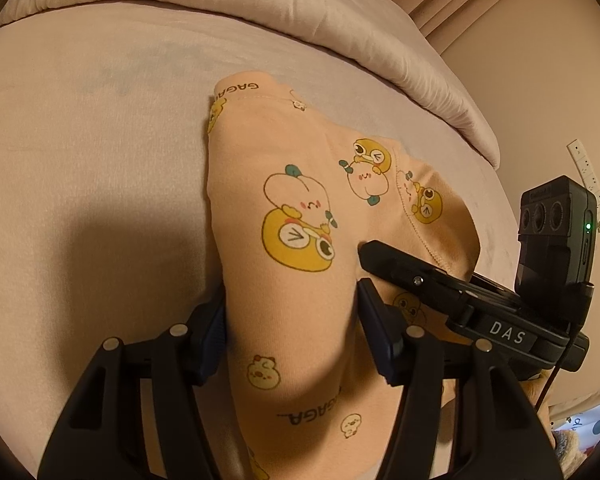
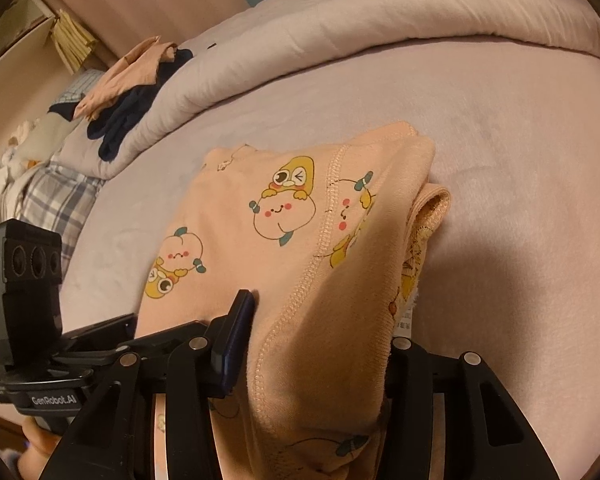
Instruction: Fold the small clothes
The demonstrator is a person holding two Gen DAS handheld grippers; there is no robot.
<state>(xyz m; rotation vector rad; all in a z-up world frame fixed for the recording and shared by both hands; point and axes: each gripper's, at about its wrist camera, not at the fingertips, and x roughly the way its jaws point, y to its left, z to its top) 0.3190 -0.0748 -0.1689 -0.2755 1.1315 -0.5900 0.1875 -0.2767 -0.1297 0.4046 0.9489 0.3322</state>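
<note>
A small peach garment [image 1: 300,208] printed with yellow cartoon frogs and peaches lies folded on the pale bed sheet [image 1: 80,140]. My left gripper [image 1: 292,312] is shut on a thick fold of its near end, the cloth bunched between the two fingers. The right gripper's finger [image 1: 384,258] reaches in from the right and touches the same garment. In the right wrist view the garment [image 2: 300,220] fills the centre and my right gripper [image 2: 320,344] is shut on its near folded edge. The left gripper's body [image 2: 24,280] stands at the left.
A rolled pale duvet [image 1: 260,12] runs along the far side of the bed. A pile of peach and dark navy clothes [image 2: 132,88] lies on the duvet [image 2: 340,24] at the far left. A plaid cloth [image 2: 56,196] lies beside it.
</note>
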